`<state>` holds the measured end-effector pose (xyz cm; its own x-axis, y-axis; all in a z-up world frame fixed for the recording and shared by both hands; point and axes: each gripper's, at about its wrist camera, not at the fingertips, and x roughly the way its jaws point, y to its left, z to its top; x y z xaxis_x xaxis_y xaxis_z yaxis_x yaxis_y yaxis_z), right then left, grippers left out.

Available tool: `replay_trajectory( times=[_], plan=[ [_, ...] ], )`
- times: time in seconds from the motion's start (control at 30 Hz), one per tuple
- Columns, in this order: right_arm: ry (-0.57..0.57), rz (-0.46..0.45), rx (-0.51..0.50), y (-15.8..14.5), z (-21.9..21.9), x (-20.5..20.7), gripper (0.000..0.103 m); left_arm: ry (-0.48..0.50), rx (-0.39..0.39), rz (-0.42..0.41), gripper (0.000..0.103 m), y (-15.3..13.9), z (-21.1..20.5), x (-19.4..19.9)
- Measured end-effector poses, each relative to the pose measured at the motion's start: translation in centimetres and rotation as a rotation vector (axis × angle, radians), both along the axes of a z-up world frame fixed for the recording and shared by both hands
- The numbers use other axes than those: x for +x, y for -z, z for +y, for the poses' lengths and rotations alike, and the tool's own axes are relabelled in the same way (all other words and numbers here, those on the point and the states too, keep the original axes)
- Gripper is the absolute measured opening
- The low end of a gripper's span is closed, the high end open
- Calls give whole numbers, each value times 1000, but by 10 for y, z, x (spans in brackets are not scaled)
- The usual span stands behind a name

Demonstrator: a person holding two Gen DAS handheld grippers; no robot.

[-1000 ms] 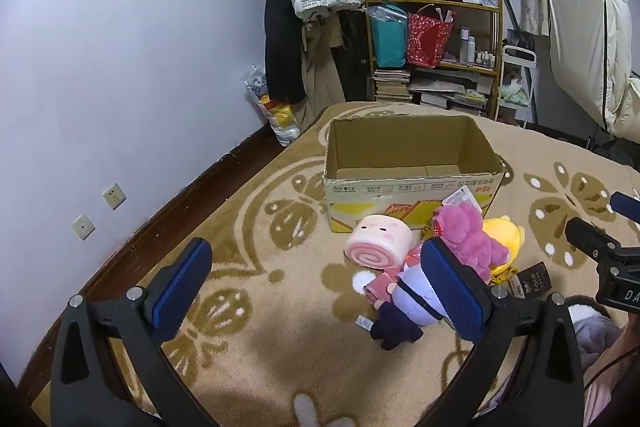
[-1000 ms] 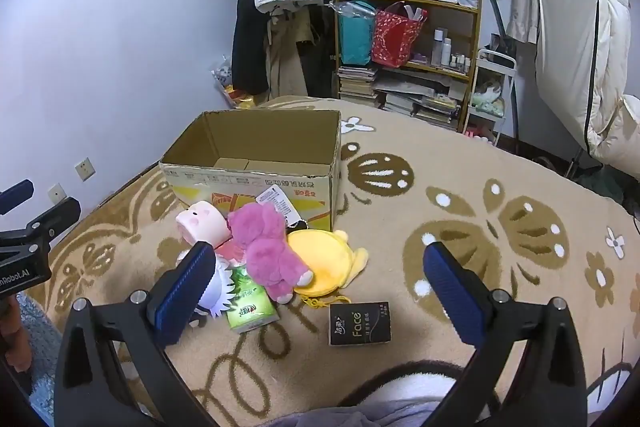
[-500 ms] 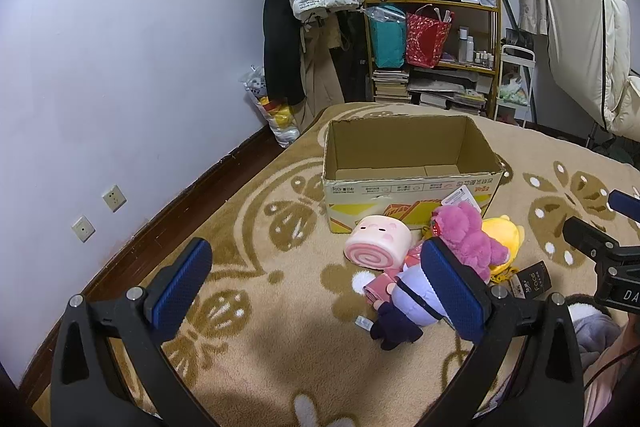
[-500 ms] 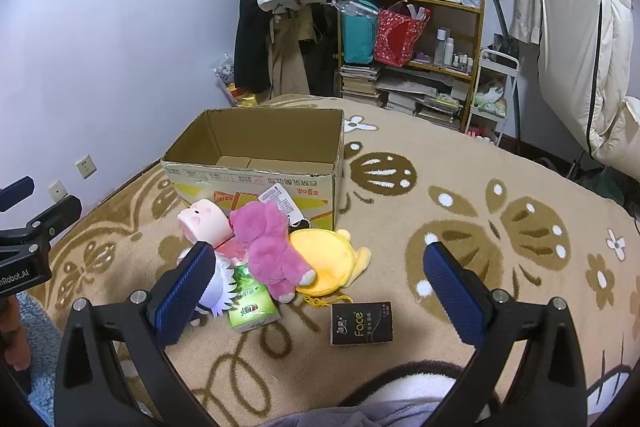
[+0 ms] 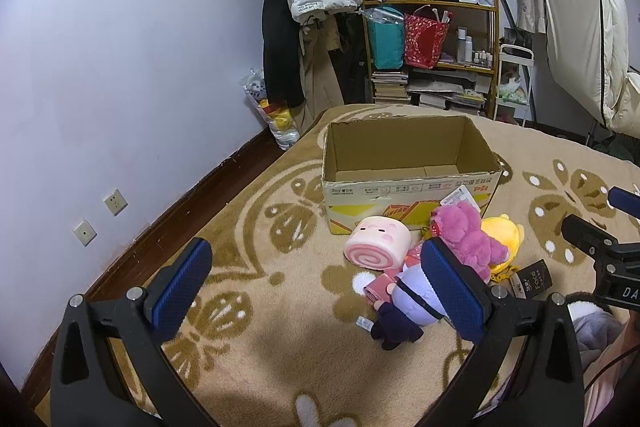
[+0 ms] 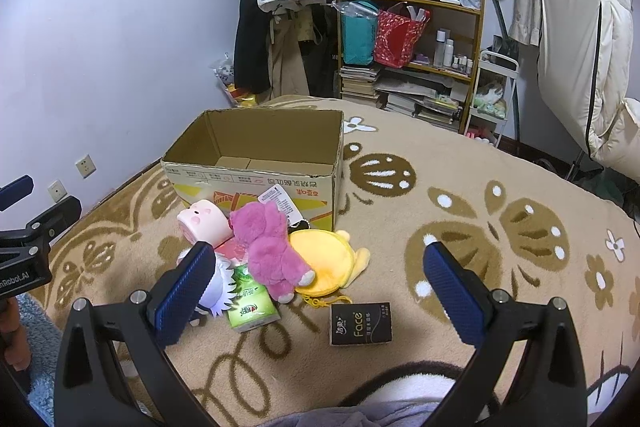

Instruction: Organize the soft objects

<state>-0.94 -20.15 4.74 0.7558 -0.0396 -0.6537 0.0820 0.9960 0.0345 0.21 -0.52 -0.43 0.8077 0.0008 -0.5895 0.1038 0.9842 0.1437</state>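
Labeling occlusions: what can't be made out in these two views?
- White-haired doll: right wrist view, face behind the left jaw pad.
- Same doll, left wrist view: head behind the right pad.
- Cardboard box floor: near part hidden by front wall, both views.
- Pink packet: mostly under the pink plush.

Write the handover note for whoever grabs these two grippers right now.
Left gripper: open, empty, above the rug.
Right gripper: open, empty.
Cardboard box: open; nothing shows inside.
In front of it lie the pink roll plush, pink bear, yellow plush, a purple-bodied doll, green tissue pack and black Face pack.
Done: nothing boxed.
Left: box the soft things.
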Motion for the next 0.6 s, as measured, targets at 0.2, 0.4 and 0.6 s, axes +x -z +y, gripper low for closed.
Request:
replay_trajectory(
  times=[0.2,0.4,0.6],
  plan=[
    [0,-6,-1,0,-1,0,103,1,-2,-4,103,0,1,-1],
    [1,-10,-2,-1,-3,0,103,3,0,-7,103,0,1,-2],
    [0,-9,-9,-1,-4,0,103,2,-4,-5,103,0,4,-1]
  ],
)
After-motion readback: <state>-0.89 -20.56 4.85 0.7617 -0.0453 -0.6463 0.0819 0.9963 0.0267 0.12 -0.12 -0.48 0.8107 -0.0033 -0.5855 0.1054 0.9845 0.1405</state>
